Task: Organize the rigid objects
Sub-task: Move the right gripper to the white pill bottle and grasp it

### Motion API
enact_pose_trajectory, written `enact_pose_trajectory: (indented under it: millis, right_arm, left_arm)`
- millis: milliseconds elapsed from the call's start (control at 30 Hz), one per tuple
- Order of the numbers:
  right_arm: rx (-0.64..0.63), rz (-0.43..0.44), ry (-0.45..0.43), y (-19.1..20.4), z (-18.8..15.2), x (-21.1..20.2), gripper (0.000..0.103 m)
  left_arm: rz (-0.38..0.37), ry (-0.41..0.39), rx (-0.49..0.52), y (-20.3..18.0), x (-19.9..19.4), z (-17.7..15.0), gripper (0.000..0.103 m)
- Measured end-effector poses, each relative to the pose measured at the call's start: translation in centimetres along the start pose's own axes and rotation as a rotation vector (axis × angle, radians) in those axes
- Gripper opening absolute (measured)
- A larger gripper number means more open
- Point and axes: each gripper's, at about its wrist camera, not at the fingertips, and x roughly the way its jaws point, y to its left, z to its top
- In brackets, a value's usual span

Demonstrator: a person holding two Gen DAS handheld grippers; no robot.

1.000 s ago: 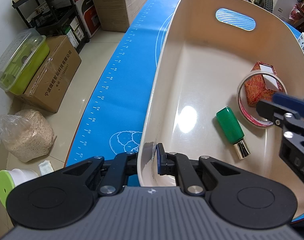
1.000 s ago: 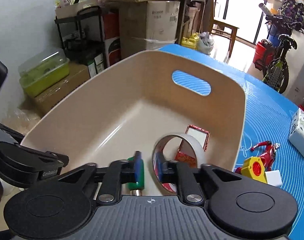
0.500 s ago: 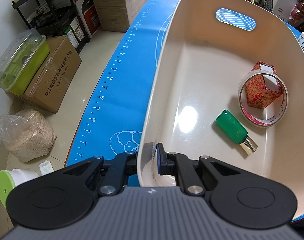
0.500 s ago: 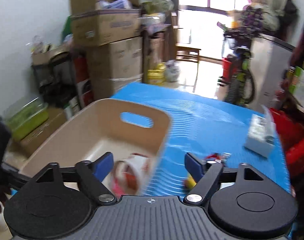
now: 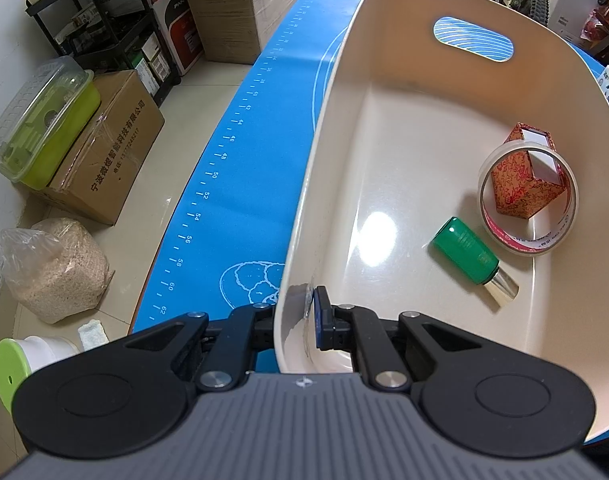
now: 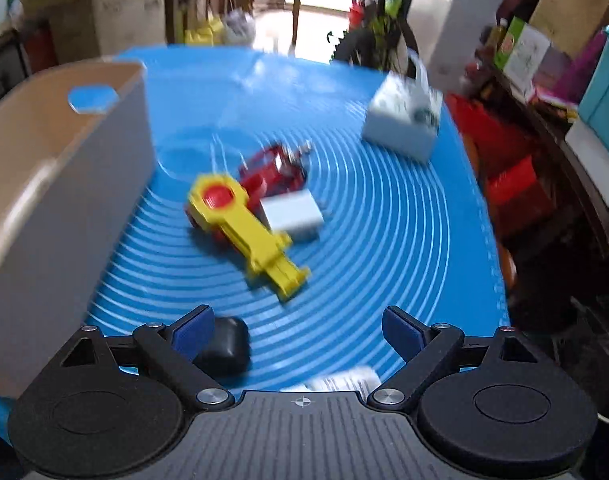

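Observation:
My left gripper (image 5: 294,314) is shut on the near rim of the beige bin (image 5: 304,208). Inside the bin lie a green cylinder with a silver end (image 5: 470,254), a roll of clear tape (image 5: 528,200) and a red patterned hexagonal box (image 5: 524,184) standing inside the roll. My right gripper (image 6: 298,330) is open and empty above the blue mat (image 6: 404,240), right of the bin (image 6: 64,184). Ahead of it lie a yellow toy with a red disc (image 6: 244,228), a red toy figure (image 6: 276,172), a small white block (image 6: 292,214) and a black case (image 6: 224,346) by the left finger.
A white tissue pack (image 6: 404,120) sits at the far right of the mat. Cardboard boxes (image 5: 104,148), a green lidded container (image 5: 40,120), a bag of grain (image 5: 52,268) and shelves stand on the floor left of the table. Clutter stands beyond the table's right edge.
My right gripper has let go of the tape roll, opened, and swung right out of the bin to over the mat. The left gripper has held still on the bin rim.

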Motion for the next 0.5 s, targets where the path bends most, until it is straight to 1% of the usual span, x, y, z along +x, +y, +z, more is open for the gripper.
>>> enact_pose_trajectory:
  millis: [133, 267, 333, 500]
  right_arm:
    - [-0.024, -0.052, 0.057, -0.5, -0.7, 1.2, 0.092]
    - [-0.039, -0.038, 0.069, -1.1, -0.9, 0.9, 0.092]
    - [-0.056, -0.033, 0.075, -1.2, -1.1, 0.9, 0.096]
    - [-0.079, -0.034, 0.114, -1.3, -1.7, 1.6, 0.097]
  left_arm:
    - [0.003, 0.000, 0.003, 0.0, 0.1, -0.1, 0.013]
    - [0.003, 0.000, 0.002, -0.1, 0.1, -0.1, 0.013]
    - [0.003, 0.000, 0.002, -0.1, 0.1, -0.1, 0.013]
    - [0.003, 0.000, 0.001, -0.1, 0.1, -0.1, 0.013]
